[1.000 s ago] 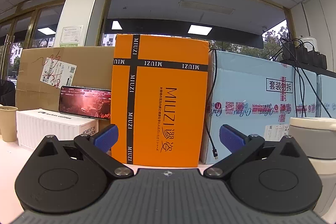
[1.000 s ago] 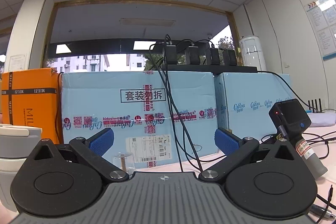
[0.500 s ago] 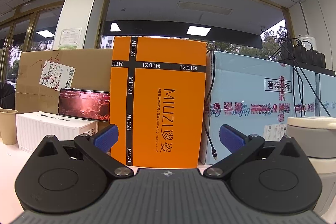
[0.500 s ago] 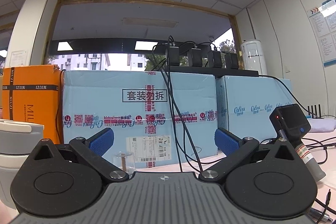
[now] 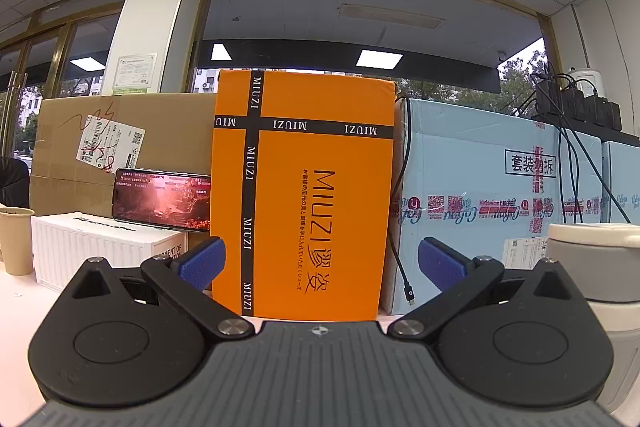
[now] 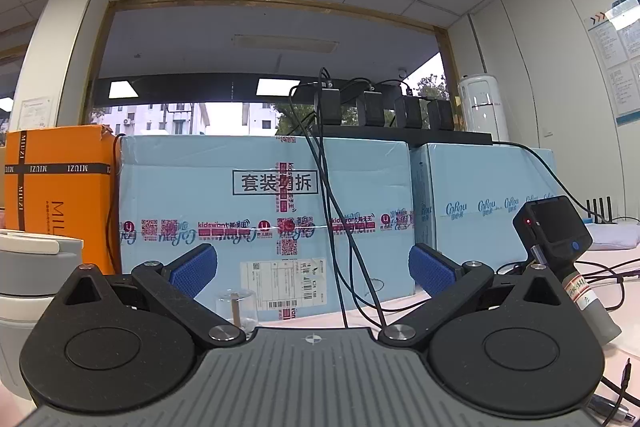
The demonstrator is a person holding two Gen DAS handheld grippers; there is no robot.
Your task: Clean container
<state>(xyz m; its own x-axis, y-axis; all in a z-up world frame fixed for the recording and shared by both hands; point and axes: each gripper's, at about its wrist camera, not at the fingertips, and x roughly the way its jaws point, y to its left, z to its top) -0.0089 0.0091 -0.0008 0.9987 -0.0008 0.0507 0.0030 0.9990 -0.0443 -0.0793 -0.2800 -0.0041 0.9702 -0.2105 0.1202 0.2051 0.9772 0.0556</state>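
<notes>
A grey and white container with a cream lid stands on the table at the right edge of the left wrist view, to the right of my left gripper. It also shows in the right wrist view at the far left. My left gripper is open and empty, facing an orange box. My right gripper is open and empty, facing a light blue box. A small clear glass with a stick in it stands just ahead of the right gripper's left finger.
An orange MIUZI box, a brown carton, light blue cartons, a white box bearing a phone, and a paper cup line the table's back. A black handheld device and cables lie right.
Both wrist views have drifted slightly; the scene has shifted a little downward and left in the left view. Both grippers stay open and empty.
</notes>
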